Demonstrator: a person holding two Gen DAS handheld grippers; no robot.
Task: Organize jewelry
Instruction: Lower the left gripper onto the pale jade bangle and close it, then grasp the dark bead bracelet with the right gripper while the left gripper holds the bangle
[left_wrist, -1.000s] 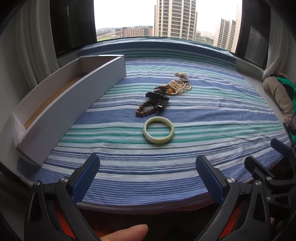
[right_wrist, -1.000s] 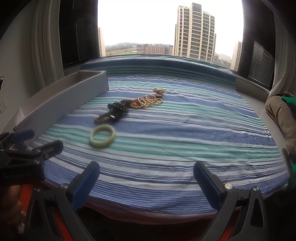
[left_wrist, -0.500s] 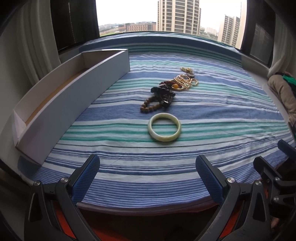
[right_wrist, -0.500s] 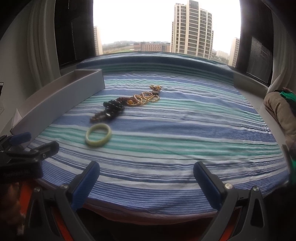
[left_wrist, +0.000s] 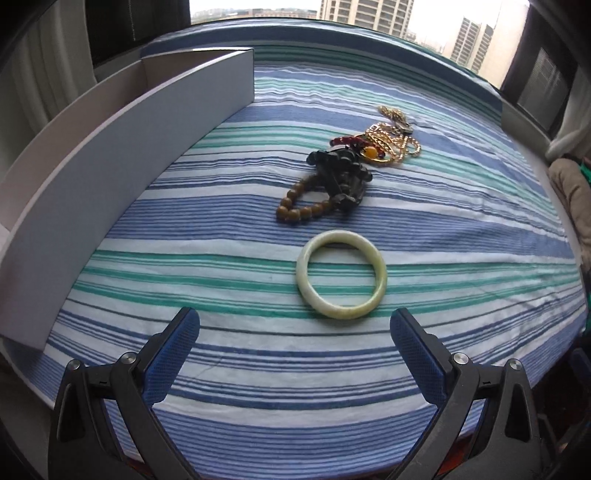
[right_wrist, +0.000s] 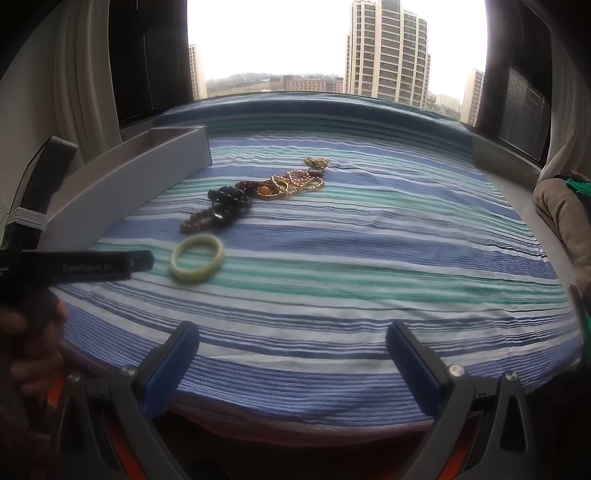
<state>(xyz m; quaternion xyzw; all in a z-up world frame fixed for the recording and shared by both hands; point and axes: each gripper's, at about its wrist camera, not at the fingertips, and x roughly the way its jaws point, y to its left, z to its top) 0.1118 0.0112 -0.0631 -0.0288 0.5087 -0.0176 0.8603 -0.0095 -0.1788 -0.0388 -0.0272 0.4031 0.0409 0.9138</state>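
Note:
A pale green jade bangle (left_wrist: 341, 274) lies flat on the striped cloth, just ahead of my open, empty left gripper (left_wrist: 291, 341); it also shows in the right wrist view (right_wrist: 197, 257). Behind it lie a brown bead bracelet (left_wrist: 301, 206), a black bead bracelet (left_wrist: 341, 175), and a tangle of gold chains (left_wrist: 393, 138) with a red bead string. A long white open box (left_wrist: 122, 162) stands along the left. My right gripper (right_wrist: 291, 349) is open and empty near the front edge, well right of the bangle.
The blue, green and white striped cloth (right_wrist: 369, 258) covers the table. The left gripper's body (right_wrist: 74, 264) reaches in at the left of the right wrist view. A beige bundle (right_wrist: 565, 214) lies at the right edge. Windows stand behind.
My left gripper has moved forward toward the bangle, which now sits close ahead of its fingers. The right gripper has hardly moved. The jewelry has not shifted.

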